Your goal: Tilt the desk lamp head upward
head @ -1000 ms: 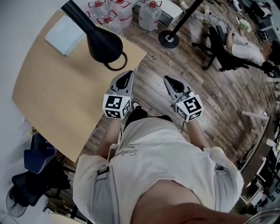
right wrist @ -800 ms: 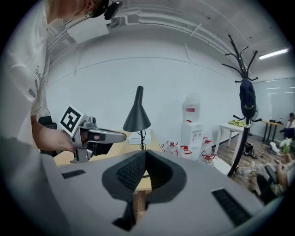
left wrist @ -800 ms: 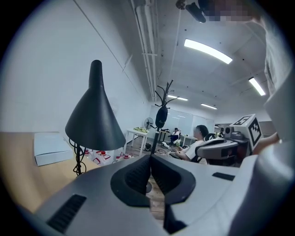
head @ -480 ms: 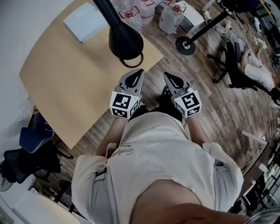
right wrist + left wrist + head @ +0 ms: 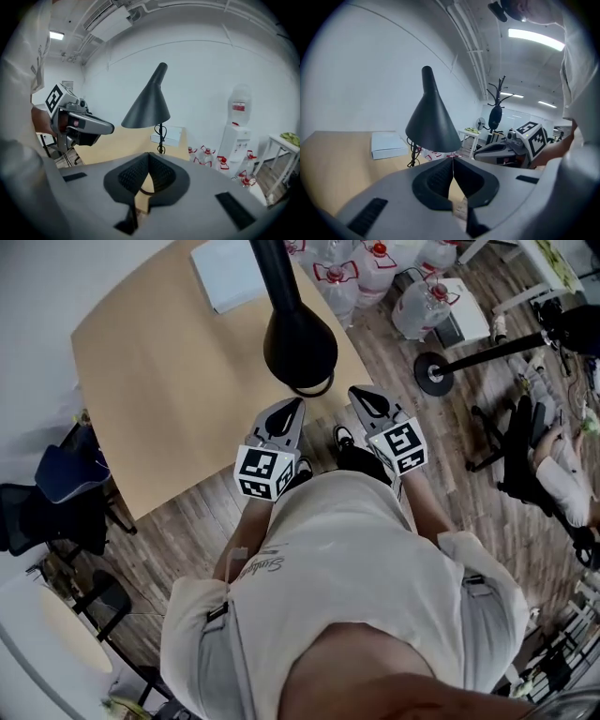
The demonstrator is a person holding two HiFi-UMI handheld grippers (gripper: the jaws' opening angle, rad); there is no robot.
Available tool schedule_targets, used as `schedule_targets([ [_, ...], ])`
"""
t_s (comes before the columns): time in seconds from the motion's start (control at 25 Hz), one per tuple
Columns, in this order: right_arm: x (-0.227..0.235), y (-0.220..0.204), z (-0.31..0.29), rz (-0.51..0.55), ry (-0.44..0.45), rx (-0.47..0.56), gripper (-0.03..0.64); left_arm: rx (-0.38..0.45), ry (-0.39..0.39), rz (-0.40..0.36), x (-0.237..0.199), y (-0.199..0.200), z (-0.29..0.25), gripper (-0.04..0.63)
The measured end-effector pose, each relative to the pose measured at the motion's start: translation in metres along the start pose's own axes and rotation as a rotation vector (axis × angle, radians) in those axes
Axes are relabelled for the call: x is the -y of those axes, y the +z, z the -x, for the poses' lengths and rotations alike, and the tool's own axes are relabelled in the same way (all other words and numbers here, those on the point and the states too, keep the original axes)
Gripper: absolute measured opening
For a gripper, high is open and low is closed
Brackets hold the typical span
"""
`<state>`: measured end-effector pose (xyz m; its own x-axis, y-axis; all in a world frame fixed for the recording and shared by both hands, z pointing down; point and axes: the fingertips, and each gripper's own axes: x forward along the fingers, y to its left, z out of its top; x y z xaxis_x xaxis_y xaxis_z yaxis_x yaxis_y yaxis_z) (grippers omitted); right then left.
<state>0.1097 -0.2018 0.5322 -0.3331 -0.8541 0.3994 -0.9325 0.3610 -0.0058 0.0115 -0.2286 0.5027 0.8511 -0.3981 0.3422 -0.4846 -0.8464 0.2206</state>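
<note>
Lamp head (image 5: 300, 348) just ahead of left gripper (image 5: 296, 405) and right gripper (image 5: 360, 393), fingers (image 5: 436, 178) together, empty.

Black conical desk lamp head (image 5: 299, 345), opening facing down, above wooden table edge

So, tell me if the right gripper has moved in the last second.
Yes. Against the lamp, the right gripper has moved closer: its tip now sits beside the base ring, where a wide strip of floor separated them before.

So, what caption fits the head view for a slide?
Person faces black desk lamp on wooden table, left gripper and right gripper shut, empty.
</note>
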Motion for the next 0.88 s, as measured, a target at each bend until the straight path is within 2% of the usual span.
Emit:
schedule_targets([
  [0.24,0.029,-0.002,-0.034,0.043,0.161,-0.018,-0.005,-0.015,0.172,0.088,-0.021,-0.006,-0.008,0.015],
  [0.44,0.044,-0.018,-0.056,0.008,0.3,-0.058,-0.005,-0.019,0.253,0.121,-0.023,-0.02,-0.023,0.015],
  [0.64,0.044,-0.061,-0.076,0.083,0.432,-0.161,-0.005,-0.002,0.316,0.121,-0.017,-0.027,-0.035,0.015],
  [0.88,0.05,-0.107,-0.095,0.137,0.443,-0.253,-0.005,0.02,0.365,0.169,-0.017,-0.02,-0.042,0.015],
])
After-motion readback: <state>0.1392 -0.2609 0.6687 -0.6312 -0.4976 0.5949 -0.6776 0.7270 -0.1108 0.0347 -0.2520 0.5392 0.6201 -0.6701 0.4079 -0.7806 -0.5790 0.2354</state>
